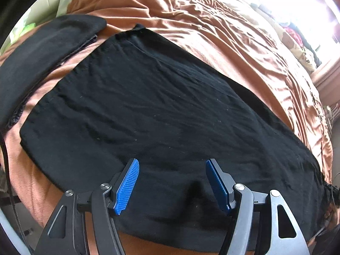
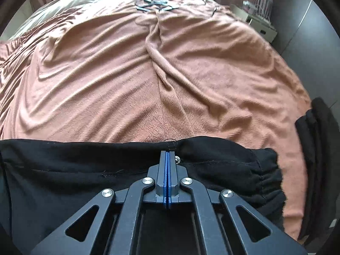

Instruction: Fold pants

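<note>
Rumpled rust-brown bedding (image 2: 106,74) covers the bed that carries everything, with bright window light washing out its far edge and a scatter of small dark items (image 2: 153,2) lying near that far side. Working from my left, a second dark folded garment (image 1: 42,48) lies near the bed's left edge, just beside the pants but apart from them, probably set aside so it stays out of the fold. My left gripper (image 1: 172,182) hangs tilted down over the near edge of the black pants (image 1: 148,106), its blue pads (image 1: 127,187) standing well apart with nothing pinched between them; a small raised ridge of cloth sits in the gap, which I judge is the spot I mean to take. The pants lie spread fairly flat across the near part of the bed, smoothed so an edge can be lifted cleanly. Moving right, my right gripper (image 2: 167,159) is fully closed, pads pressed together at the gathered waistband (image 2: 244,165) near its far edge. I cannot tell whether a thin layer of fabric is caught between the pads or whether they only rest on it. If cloth is there, that hold would anchor this end while my left takes its own. At the bed's right edge another dark cloth (image 2: 318,148) hangs, well clear of my work.
</note>
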